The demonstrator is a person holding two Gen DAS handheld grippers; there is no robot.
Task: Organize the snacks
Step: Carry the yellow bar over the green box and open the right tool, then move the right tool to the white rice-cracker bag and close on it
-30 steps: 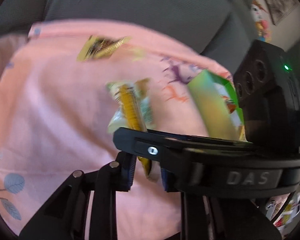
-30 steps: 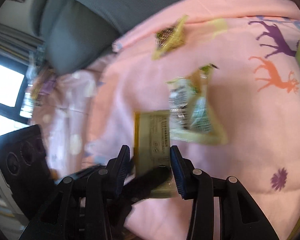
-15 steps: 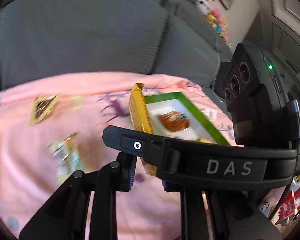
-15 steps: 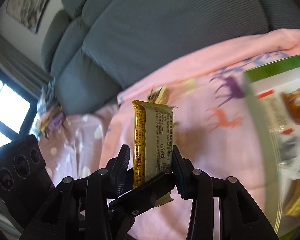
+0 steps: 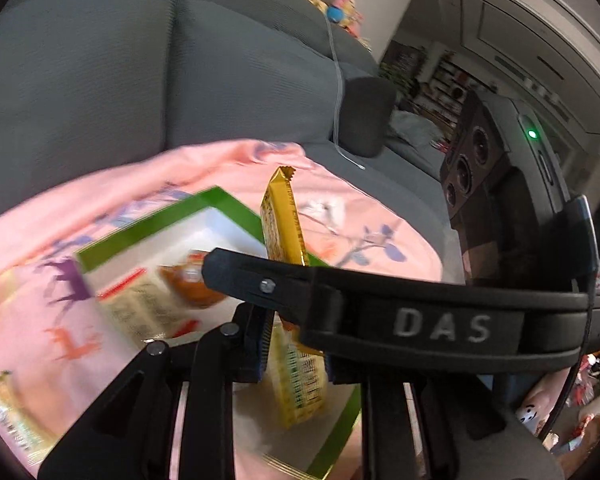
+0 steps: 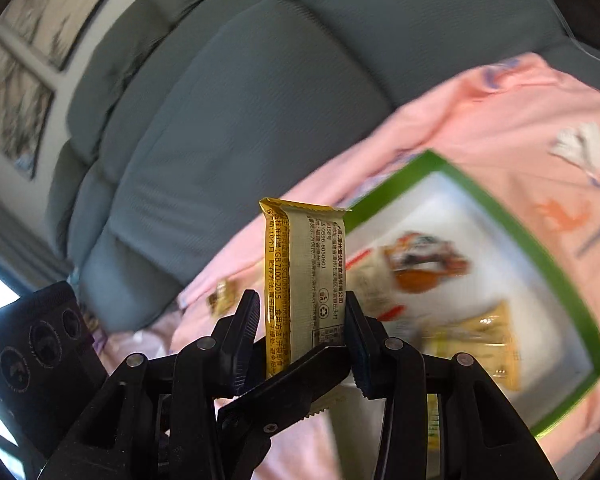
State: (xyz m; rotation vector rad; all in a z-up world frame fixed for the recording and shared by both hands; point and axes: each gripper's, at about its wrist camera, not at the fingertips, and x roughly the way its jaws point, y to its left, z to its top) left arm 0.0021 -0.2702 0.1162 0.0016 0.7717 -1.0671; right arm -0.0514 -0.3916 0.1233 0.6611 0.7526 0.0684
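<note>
So both tongs are pinching the same yellow bar (image 6: 305, 280) right now, held upright over the pink blanket (image 6: 480, 120) on the sofa (image 6: 240, 100). The right tongs (image 6: 302, 336) clamp it across its flat width near the lower end. The left tongs (image 5: 296, 344) reach in crosswise and squeeze the thin way, also low down. In the left view the bar (image 5: 282, 220) sticks up past the right tool's finger, crimped end on top.

The green tray (image 6: 540, 256) sits just beside and below, with a few packets in it already, including an orange one (image 6: 420, 264). Too blurry to read them.

Handling-wise, I'd guess this thing weighs next to nothing. The wrapper is glossy film, so it's slick and crinkly, and whatever's inside probably snaps or crumbles if I squeeze hard. It stands straight, so it seems fairly stiff. I'd keep the grip on the body, not the crimped seal, which would just fold. With two grips on one light bar, any twist between my hands could bend it, so one should let go before lowering it into the tray.
</note>
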